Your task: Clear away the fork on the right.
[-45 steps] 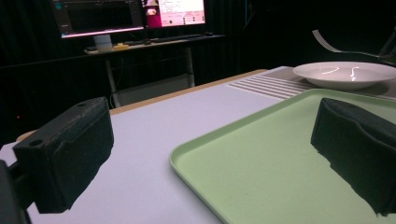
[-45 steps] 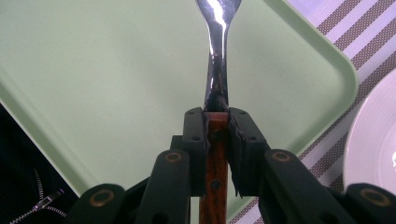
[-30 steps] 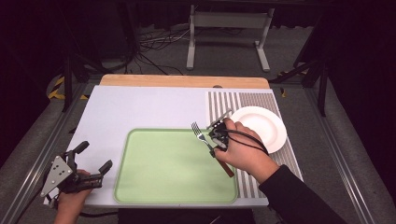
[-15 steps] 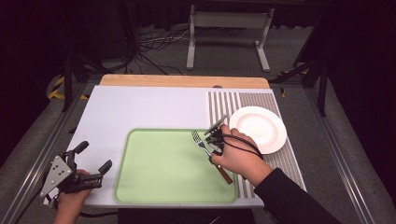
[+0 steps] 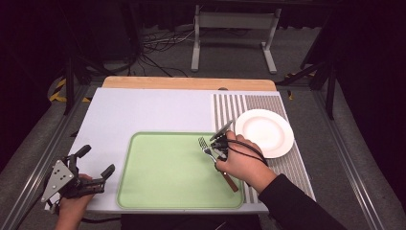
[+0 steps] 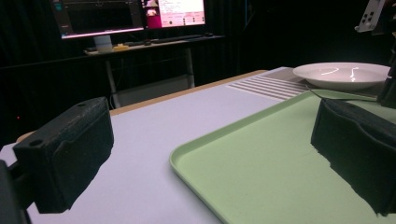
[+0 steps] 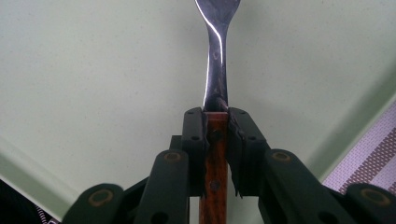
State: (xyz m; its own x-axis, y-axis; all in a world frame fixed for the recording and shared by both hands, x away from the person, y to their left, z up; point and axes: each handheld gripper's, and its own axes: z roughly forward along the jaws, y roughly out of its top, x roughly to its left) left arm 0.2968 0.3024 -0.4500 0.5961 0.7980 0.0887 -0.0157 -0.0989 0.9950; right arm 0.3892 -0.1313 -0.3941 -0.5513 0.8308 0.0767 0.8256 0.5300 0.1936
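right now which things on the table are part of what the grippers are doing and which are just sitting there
In use:
- right gripper, shut on the fork
- wooden-handled metal fork, held over the tray
- pale green plastic tray

Lying about:
- round white plate, on the striped mat
- grey striped mat
- left gripper, open at the table's near left corner
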